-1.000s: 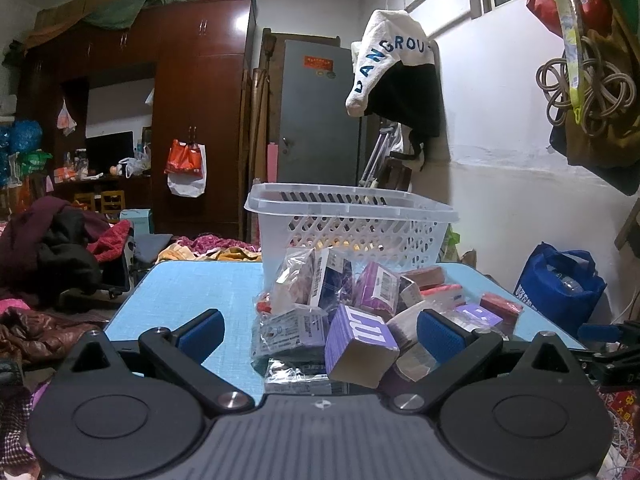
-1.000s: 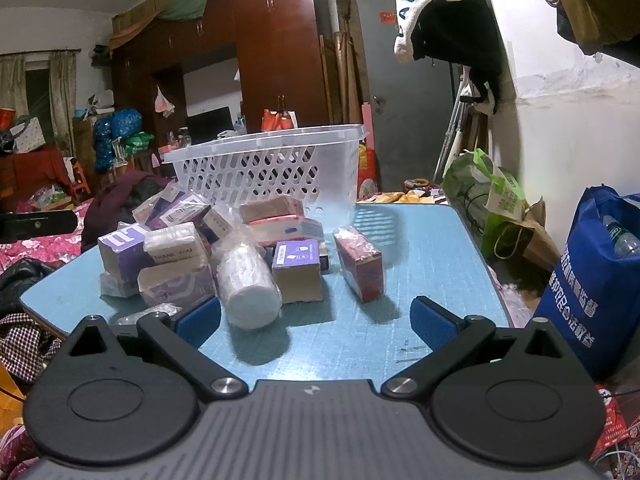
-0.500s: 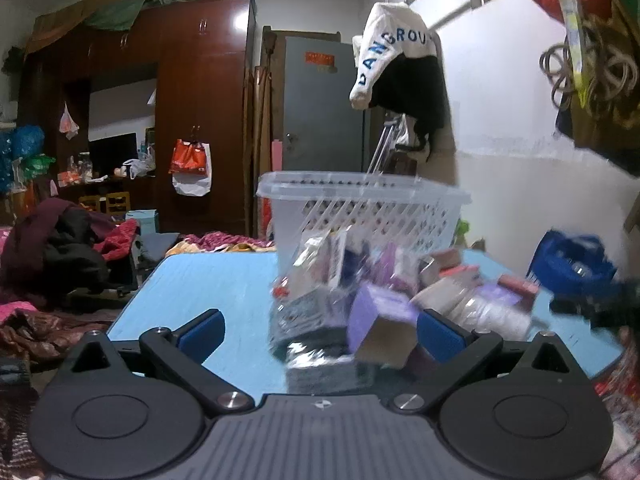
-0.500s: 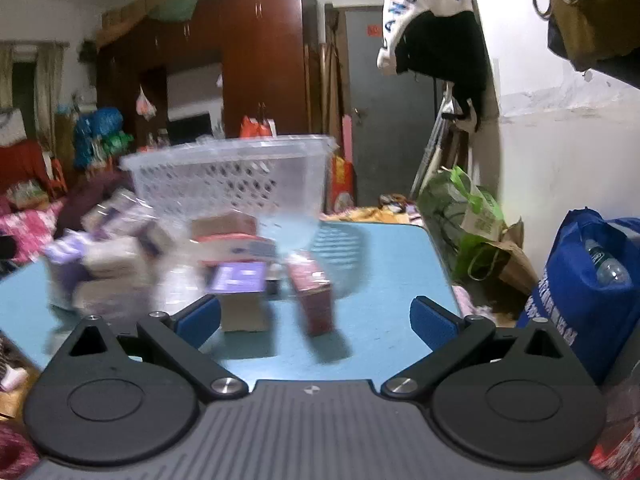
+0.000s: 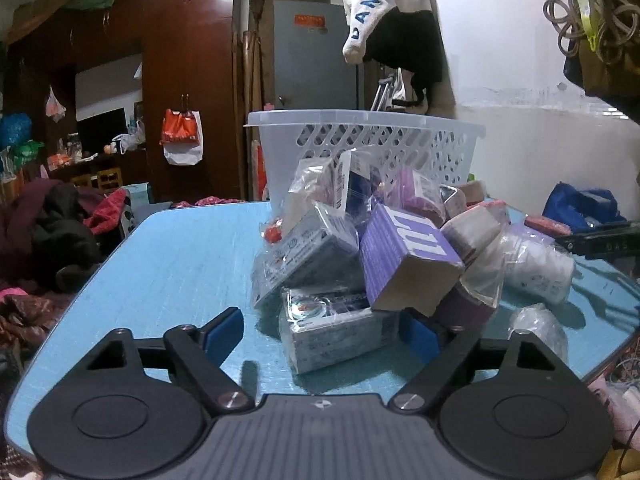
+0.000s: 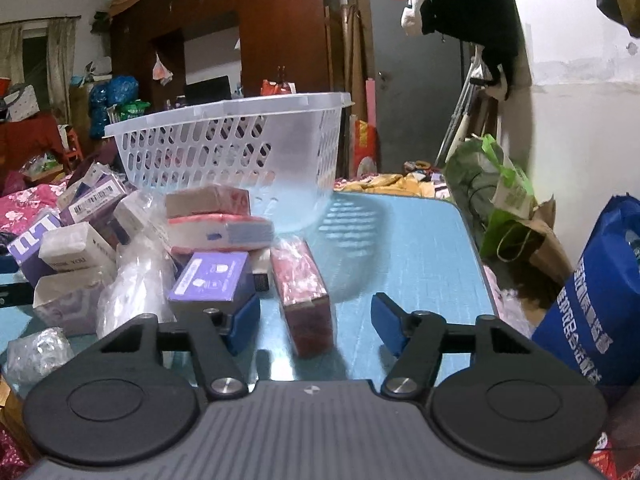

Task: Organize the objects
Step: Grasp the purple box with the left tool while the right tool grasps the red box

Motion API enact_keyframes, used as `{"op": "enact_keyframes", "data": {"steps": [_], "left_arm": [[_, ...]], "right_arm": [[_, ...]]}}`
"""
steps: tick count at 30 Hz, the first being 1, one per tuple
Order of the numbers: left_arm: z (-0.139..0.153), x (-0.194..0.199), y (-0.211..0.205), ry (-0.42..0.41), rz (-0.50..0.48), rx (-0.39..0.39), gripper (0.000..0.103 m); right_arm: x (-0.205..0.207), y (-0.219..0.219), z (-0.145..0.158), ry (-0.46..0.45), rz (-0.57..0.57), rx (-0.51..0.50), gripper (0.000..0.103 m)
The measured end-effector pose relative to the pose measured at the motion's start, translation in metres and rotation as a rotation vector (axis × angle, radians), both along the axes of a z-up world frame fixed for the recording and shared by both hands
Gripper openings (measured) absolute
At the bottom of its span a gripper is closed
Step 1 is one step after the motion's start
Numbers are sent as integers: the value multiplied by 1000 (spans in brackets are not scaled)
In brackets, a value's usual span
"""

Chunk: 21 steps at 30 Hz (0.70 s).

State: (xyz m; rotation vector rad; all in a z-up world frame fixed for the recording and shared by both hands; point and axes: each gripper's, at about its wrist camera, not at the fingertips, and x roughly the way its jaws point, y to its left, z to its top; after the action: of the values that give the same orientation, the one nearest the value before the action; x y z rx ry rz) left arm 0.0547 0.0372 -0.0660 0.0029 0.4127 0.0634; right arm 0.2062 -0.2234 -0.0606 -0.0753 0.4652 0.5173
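Right gripper [image 6: 316,322] jaws narrowed, flanking red packet [image 6: 306,296], untouched

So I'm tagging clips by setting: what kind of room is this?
Most likely a cluttered room in a home: a tall wooden wardrobe, clothes heaped on the left, and a jacket hung by the door.

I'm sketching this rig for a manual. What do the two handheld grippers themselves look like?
Both match. The left gripper and right gripper each have a ribbed dark-grey body with a small round logo, two black round-hubbed linkage arms with silver screws, and blue pads on the fingers. No cables, hands or sleeves show.
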Motion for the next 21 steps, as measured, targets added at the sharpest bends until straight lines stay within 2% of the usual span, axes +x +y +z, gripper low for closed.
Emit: {"op": "enact_keyframes", "data": {"steps": [6, 8, 10, 11, 13, 14, 15, 16, 18, 21], "left_arm": [[14, -11, -16, -72, -41, 15, 87], [15, -8, -22, -85, -45, 22, 82], [13, -2, -27, -77, -30, 44, 55], [12, 1, -27, -69, -23, 49, 51], [12, 5, -28, -67, -28, 49, 34], [11, 5, -29, -68, -27, 50, 30], [10, 5, -29, -73, -18, 54, 21], [10, 4, -30, -78, -11, 56, 15], [11, 3, -27, -94, -13, 43, 8], [13, -3, -24, -131, -19, 31, 6]], "right_arm": [[1, 0, 1, 2, 5, -2, 65], [2, 1, 2, -3, 3, -1, 65], [2, 2, 3, -5, 6, -6, 64], [2, 3, 3, -7, 6, -8, 61], [2, 2, 4, -11, 6, -3, 57], [2, 2, 4, -10, 7, -1, 52], [3, 1, 3, -7, 7, 4, 47], [4, 1, 3, -4, 7, 7, 36], [5, 0, 1, 3, 15, 15, 32], [1, -1, 3, -19, 13, 21, 30]]}}
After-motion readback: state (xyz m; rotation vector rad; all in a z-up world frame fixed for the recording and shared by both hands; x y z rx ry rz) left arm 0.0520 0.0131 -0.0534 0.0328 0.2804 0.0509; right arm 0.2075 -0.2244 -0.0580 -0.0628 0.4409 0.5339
